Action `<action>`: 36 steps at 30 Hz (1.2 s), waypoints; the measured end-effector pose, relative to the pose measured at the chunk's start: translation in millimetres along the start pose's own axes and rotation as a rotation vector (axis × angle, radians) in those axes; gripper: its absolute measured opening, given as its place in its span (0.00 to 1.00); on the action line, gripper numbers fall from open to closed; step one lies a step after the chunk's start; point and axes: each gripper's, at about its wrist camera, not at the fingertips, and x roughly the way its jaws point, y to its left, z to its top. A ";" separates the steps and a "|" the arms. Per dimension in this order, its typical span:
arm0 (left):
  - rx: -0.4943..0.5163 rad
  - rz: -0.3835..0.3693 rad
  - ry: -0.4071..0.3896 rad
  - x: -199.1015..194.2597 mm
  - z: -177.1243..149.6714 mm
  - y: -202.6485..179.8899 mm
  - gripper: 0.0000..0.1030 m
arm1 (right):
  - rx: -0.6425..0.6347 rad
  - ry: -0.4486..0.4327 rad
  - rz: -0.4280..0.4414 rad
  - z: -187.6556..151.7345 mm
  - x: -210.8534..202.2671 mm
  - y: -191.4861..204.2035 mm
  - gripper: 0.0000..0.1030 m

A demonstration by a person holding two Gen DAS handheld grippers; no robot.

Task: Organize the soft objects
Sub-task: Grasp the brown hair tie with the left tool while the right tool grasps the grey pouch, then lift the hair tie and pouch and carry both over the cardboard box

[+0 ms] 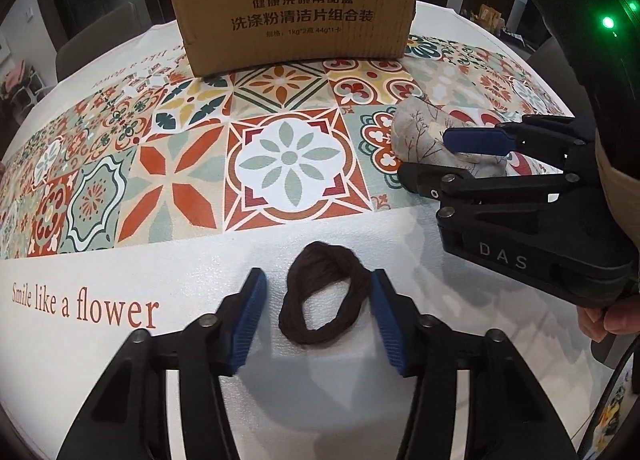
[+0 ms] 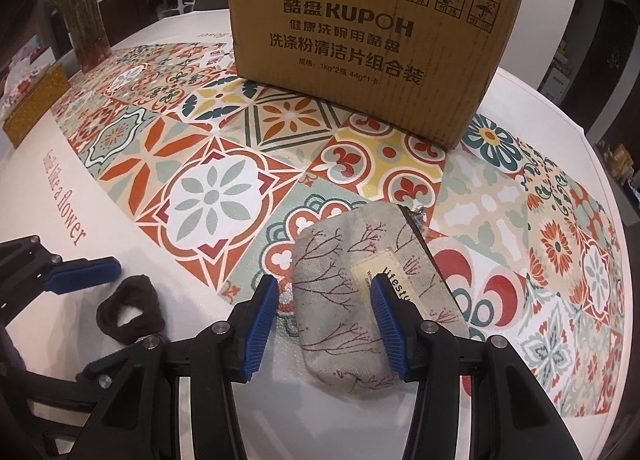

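Observation:
A dark brown hair tie (image 1: 325,257) lies as a loop on the white part of the tablecloth (image 1: 120,360). My left gripper (image 1: 316,300) is lowered around it and open: the right pad touches the loop, the left pad stands clear. A grey fabric pouch (image 2: 336,260) printed with red branches lies on the patterned tiles. My right gripper (image 2: 324,300) is open over its near end, the right pad above the cloth and the left pad beside its edge. The left wrist view shows the pouch (image 1: 416,128) between the fingers of the right gripper (image 1: 428,158). The right wrist view shows the hair tie (image 2: 140,288) between the fingers of the left gripper (image 2: 108,312).
A brown cardboard box (image 1: 296,12) with an open top stands at the back of the table, also the cardboard box (image 2: 360,40) in the right wrist view. A vase of dried flowers (image 2: 88,32) and a yellow box (image 2: 36,104) sit far left. A hand (image 1: 612,320) holds the right gripper.

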 end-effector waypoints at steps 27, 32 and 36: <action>-0.032 -0.055 -0.161 -45.9 19.1 11.5 0.10 | 0.193 -0.128 0.025 -4.3 -51.9 -11.2 0.11; -0.041 -0.070 -0.204 -61.8 20.8 13.1 0.10 | 0.208 -0.162 0.024 -4.8 -67.5 -7.8 0.11; -0.038 -0.081 -0.231 -72.3 22.2 12.7 0.10 | 0.222 -0.191 0.016 -4.9 -81.0 -5.8 0.11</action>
